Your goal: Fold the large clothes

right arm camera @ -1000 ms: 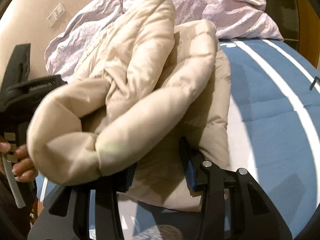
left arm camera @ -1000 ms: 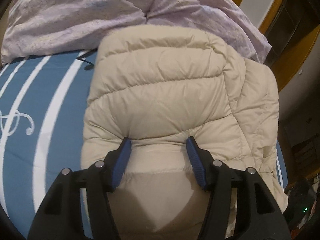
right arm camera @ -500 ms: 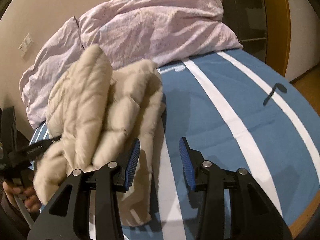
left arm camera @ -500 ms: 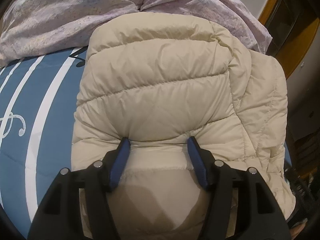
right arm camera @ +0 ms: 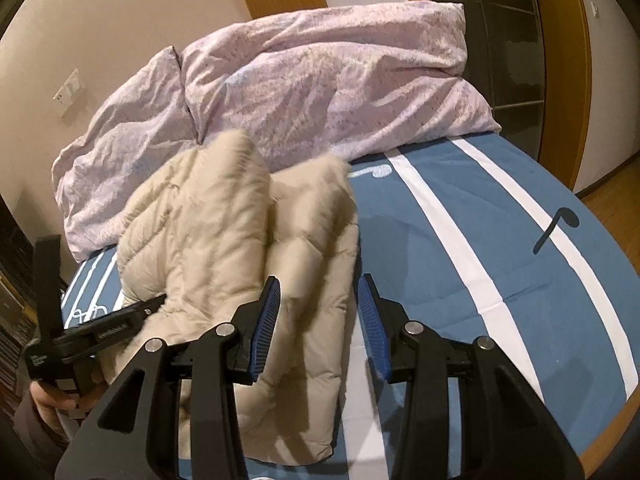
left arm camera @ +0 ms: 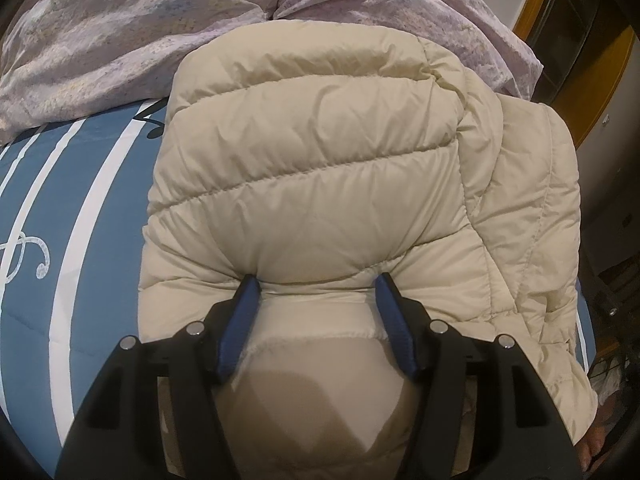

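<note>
A cream quilted puffer jacket (left arm camera: 320,168) lies folded on the blue striped bedspread (left arm camera: 80,240). My left gripper (left arm camera: 316,284) has its jaws spread around a bulging fold of the jacket's near edge; the fabric fills the gap between the blue pads. In the right wrist view the jacket (right arm camera: 224,240) sits left of centre, and the left gripper's black body (right arm camera: 92,328) reaches into it from the left. My right gripper (right arm camera: 320,292) is open and empty, hovering over the jacket's right edge.
A crumpled lilac duvet (right arm camera: 300,92) is heaped at the head of the bed behind the jacket. The bedspread (right arm camera: 500,260) stretches to the right with white stripes. A wooden door frame (right arm camera: 568,60) and floor lie beyond the bed's right edge.
My right gripper let go of the jacket fold it held and pulled back and up, now open. The jacket dropped onto the bed. My left gripper kept its hold and shifted slightly.
</note>
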Motion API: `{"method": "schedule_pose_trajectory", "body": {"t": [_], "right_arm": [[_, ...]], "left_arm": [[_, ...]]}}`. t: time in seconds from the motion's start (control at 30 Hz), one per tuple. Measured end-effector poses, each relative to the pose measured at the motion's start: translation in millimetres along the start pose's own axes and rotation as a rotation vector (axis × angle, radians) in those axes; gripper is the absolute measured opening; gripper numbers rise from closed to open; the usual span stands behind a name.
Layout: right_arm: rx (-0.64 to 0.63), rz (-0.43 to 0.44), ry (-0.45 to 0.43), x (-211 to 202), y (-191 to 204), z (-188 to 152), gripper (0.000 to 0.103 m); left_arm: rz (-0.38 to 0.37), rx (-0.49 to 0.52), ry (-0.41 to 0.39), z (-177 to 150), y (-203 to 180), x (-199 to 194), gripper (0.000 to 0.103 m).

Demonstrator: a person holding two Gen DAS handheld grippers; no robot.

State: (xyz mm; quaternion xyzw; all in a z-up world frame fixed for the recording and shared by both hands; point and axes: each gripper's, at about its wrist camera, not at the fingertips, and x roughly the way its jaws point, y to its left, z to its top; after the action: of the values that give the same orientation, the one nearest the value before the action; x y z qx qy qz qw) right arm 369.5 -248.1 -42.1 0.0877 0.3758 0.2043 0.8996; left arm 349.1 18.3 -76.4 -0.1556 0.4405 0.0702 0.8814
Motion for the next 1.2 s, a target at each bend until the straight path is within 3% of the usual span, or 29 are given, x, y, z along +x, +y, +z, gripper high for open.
{"method": "schedule_pose_trajectory", "body": {"t": [0.7, 0.9, 1.0, 1.2], "right_arm": [[-0.128, 0.126, -0.018, 14, 78, 18, 0.041], [-0.127, 0.042, 0.022, 47, 78, 20, 0.041], [-0.100, -0.011, 0.067, 64, 65, 15, 0.033], [-0.068, -0.022, 0.104, 82, 42, 0, 0.029]], "left_arm": [[0.007, 0.008, 0.010, 3, -9, 3, 0.061], [-0.004, 0.012, 0.006, 2, -8, 1, 0.061], [-0.020, 0.019, -0.007, 0, -7, -3, 0.062], [-0.034, 0.055, -0.028, -1, -15, -13, 0.062]]}}
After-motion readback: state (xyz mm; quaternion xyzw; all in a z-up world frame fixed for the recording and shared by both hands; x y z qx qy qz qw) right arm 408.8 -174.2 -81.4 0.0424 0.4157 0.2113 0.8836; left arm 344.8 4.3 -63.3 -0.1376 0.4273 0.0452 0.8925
